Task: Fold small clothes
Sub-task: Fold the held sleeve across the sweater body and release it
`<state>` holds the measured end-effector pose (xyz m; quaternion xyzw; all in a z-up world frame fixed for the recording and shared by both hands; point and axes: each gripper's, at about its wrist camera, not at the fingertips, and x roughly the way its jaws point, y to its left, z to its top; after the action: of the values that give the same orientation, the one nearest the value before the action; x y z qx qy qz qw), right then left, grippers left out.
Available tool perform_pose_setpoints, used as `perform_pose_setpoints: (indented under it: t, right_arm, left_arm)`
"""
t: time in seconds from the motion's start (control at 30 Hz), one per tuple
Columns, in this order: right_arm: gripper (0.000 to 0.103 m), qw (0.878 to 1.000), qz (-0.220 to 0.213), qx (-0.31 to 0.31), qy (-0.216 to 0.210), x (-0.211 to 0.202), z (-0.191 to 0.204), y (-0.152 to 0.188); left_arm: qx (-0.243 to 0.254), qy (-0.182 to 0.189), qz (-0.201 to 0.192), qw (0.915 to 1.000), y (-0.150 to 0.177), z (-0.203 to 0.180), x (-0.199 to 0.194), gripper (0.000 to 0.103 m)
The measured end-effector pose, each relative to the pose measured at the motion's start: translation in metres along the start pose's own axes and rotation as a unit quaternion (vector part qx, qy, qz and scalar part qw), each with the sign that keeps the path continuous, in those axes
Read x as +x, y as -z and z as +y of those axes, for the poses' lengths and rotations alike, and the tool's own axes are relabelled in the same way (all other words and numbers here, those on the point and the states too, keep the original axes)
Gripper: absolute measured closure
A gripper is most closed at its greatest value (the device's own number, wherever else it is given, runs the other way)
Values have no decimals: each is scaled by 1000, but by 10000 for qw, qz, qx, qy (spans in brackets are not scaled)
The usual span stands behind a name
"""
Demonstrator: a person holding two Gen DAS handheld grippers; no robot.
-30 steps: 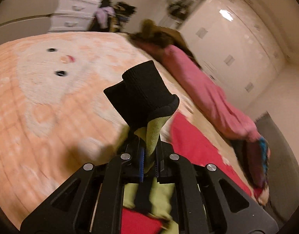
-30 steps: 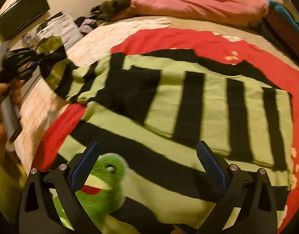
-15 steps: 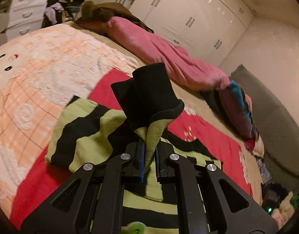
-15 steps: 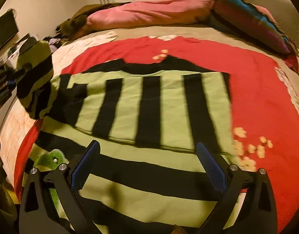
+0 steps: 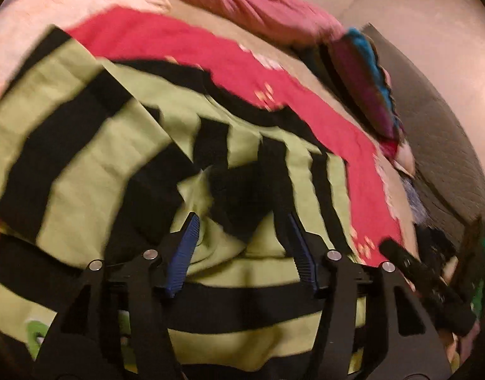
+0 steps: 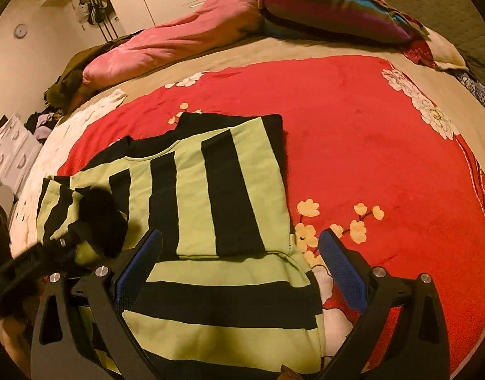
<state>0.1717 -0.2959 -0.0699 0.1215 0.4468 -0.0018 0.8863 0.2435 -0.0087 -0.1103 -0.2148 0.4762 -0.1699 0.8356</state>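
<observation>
A: Two grippers over one sweater (image 6: 217, 190) — which is better placed?

B: Left gripper (image 5: 242, 231) is right on it. Its jaws have just been opening, and the black cuff (image 5: 239, 199) lies loose between the blue pads, which no longer press on it. So nothing is held there now.

A: And the right one?

B: Right gripper (image 6: 239, 253) stands wide open and empty, hovering above the lower part of the sweater, near its right-hand edge where the red blanket (image 6: 369, 133) begins.

A: Where does the garment lie?

B: Flat on the blanket, striped green and black. From the right wrist view the folded-in sleeve (image 6: 68, 209) sits at the left, its cuff toward the middle, and another panel is already laid over the upper body. The long axis runs away from the grippers, toward the pink bolster (image 6: 166, 44) at the far side of the bed.

A: So the next fold?

B: My guess is bottom up, along that axis. The hem is the near edge, under both grippers and partly hidden by them. The right gripper is nearer the free right corner; the left would have to come back off the sleeve first. Left view is blurred, so I can't tell exactly how the cuff has settled.
</observation>
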Motion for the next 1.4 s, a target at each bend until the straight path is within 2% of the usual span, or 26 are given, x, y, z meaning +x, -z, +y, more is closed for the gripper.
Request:
perform_pose_setpoints:
  t: [0.1, 0.17, 0.2, 0.27, 0.33, 0.4, 0.5, 0.63, 0.7, 0.73, 0.77, 0.8, 0.87, 0.93, 0.97, 1.0, 1.07, 1.27, 1.4]
  right_arm:
    - [4, 9999, 32, 32, -107, 2, 3, 1]
    - [4, 9998, 47, -1, -171, 3, 10, -1]
    - [4, 9998, 45, -13, -189, 4, 12, -2]
    - [4, 9993, 91, -38, -351, 6, 21, -2]
    - [4, 9981, 204, -37, -589, 10, 32, -2]
    - [4, 9944, 391, -24, -983, 17, 45, 0]
    - [4, 9870, 644, 87, -1468, 29, 61, 1]
    - [5, 9779, 890, 160, -1883, 47, 87, 0]
    - [6, 9764, 881, 21, -1971, 51, 98, -3]
    - [11, 9760, 838, -118, -2008, 53, 106, -5]
    - [23, 9751, 847, -223, -2035, 56, 111, -6]
    - [29, 9740, 924, -325, -2043, 62, 116, -6]
    - [49, 9707, 1063, -450, -2108, 72, 122, -6]
    - [57, 9686, 1134, -578, -2137, 78, 125, -4]
    - [67, 9671, 1122, -643, -2190, 78, 126, -3]
    - [73, 9654, 1082, -715, -2261, 76, 127, -3]
    - [93, 9617, 965, -893, -2406, 69, 129, -4]
    - [96, 9539, 305, -1184, -2741, 24, 133, -27]
    - [96, 9433, -428, -1467, -2948, -27, 129, -54]
  left_arm:
    - [343, 113, -79, 9993, 1, -8, -17, 45]
    - [544, 16, -377, 9978, -3, -11, -36, 43]
    - [502, -163, -624, 9967, -7, -8, -47, 43]
    - [212, -397, -954, 9944, -14, 4, -60, 43]
    - [-122, -803, -1284, 9884, -18, 30, -74, 43]
    - [-464, -1182, -1454, 9812, -20, 57, -83, 43]
    - [-886, -1365, -1582, 9739, -20, 89, -93, 44]
    - [-854, -1842, -1711, 9641, -19, 103, -95, 44]
    - [-962, -1734, -1701, 9653, -18, 110, -97, 44]
    - [-991, -1687, -1715, 9655, -18, 109, -97, 44]
    - [-983, -1662, -1751, 9654, -18, 109, -99, 43]
    - [-945, -1688, -1761, 9652, -20, 108, -99, 43]
    - [-833, -1794, -1752, 9645, -22, 106, -99, 43]
    - [-752, -1899, -1713, 9638, -23, 105, -94, 43]
    - [-713, -1949, -1707, 9632, -23, 103, -94, 43]
    - [-649, -1980, -1698, 9632, -24, 101, -91, 43]
    - [-548, -2002, -1681, 9637, -24, 98, -90, 43]
    - [-348, -2089, -1771, 9611, -23, 90, -90, 43]
    - [-268, -2034, -1967, 9587, -23, 86, -98, 43]
